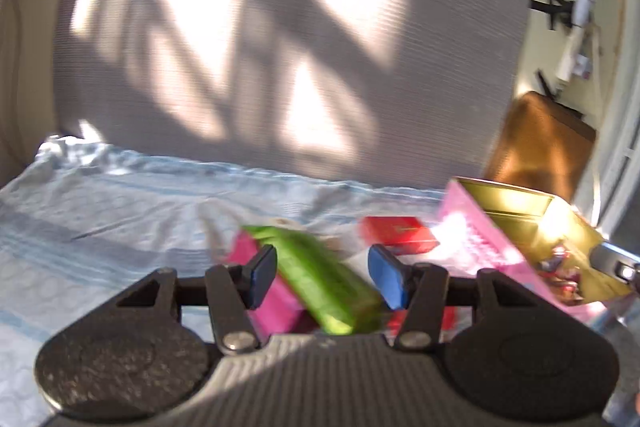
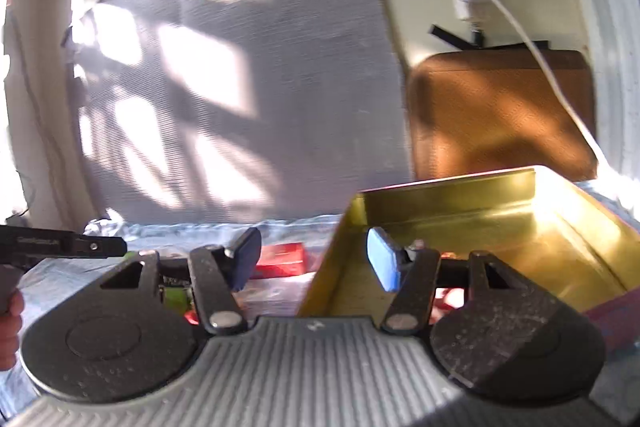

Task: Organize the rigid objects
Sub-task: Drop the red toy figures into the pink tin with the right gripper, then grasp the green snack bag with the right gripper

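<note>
Between the parted, non-gripping pads of the left gripper lies a green box left of the gold tin, which the right gripper straddles at its wall, jaws half-open; next, probably, closing on the box.

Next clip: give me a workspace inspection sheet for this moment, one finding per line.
Surface: light blue patterned cloth, wrinkled, sunlit.
Job's things: green box lying across a pink box; red box behind; gold tin tilted, something reddish inside.
Clutter: nothing seen.
Grippers: left gripper open, green box between its pads, contact unclear through blur; right gripper astride the tin's wall, grip unclear.
Cables: white cable down the wall.
Surroundings: grey woven panel, brown case, black tape strips on wall.
</note>
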### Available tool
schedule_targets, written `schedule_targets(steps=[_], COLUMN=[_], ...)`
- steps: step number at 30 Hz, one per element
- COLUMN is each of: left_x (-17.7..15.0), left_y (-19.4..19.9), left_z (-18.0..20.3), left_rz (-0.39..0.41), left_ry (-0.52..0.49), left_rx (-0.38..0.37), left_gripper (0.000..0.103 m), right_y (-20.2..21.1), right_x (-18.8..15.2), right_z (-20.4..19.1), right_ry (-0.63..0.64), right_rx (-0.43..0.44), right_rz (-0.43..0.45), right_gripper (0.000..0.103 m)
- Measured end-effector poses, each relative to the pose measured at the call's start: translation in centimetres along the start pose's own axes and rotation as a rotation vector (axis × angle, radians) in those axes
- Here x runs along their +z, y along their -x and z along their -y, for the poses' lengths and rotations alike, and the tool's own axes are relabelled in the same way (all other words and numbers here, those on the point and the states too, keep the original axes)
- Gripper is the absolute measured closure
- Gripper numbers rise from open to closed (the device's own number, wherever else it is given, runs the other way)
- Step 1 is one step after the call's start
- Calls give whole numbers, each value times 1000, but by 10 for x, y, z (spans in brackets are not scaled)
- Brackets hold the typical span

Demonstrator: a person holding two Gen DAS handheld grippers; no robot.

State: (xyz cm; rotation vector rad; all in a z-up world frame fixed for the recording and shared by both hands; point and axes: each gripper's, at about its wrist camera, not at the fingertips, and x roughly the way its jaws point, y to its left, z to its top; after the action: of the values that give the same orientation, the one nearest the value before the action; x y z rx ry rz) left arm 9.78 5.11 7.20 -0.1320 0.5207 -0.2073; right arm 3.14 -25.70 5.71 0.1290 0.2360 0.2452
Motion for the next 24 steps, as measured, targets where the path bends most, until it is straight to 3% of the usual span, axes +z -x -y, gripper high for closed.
schedule_targets(steps=[2, 4, 8, 10, 13, 14, 16, 17, 22, 24], left_x=[-9, -20, -46, -48, -50, -51, -52, -52, -51, -50], left_y=[1, -2, -13, -18, -15, -15, -13, -12, -7, -5], left_z=[-34, -56, -91, -97, -98, -99, -100, -102, -97, -85], left_rz=[8, 2, -53, -83, -64, -69, -59, -55, -49, -63], left_ry=[25, 58, 172, 199, 200, 206, 219, 228, 225, 205], left_rx=[112, 158, 151, 139, 106, 97, 84, 78, 9, -61], left_gripper=[52, 51, 50, 50, 46, 46, 46, 45, 42, 38], right_y=[-18, -41, -86, -106, -134, -139, -132, -124, -43, -5], right_x=[-4, -12, -33, -46, -63, -65, -61, -56, -25, -20], right_z=[-30, -64, -123, -148, -163, -162, -154, -152, -105, -69], right_ry=[54, 126, 253, 363, 493, 502, 475, 454, 99, -50], right_rx=[70, 123, 184, 151, 47, 37, 41, 50, 222, 272], right_rz=[-45, -95, -203, -226, -246, -248, -233, -233, -264, -286], right_gripper=[44, 45, 45, 45, 49, 61, 69, 91, 94, 94])
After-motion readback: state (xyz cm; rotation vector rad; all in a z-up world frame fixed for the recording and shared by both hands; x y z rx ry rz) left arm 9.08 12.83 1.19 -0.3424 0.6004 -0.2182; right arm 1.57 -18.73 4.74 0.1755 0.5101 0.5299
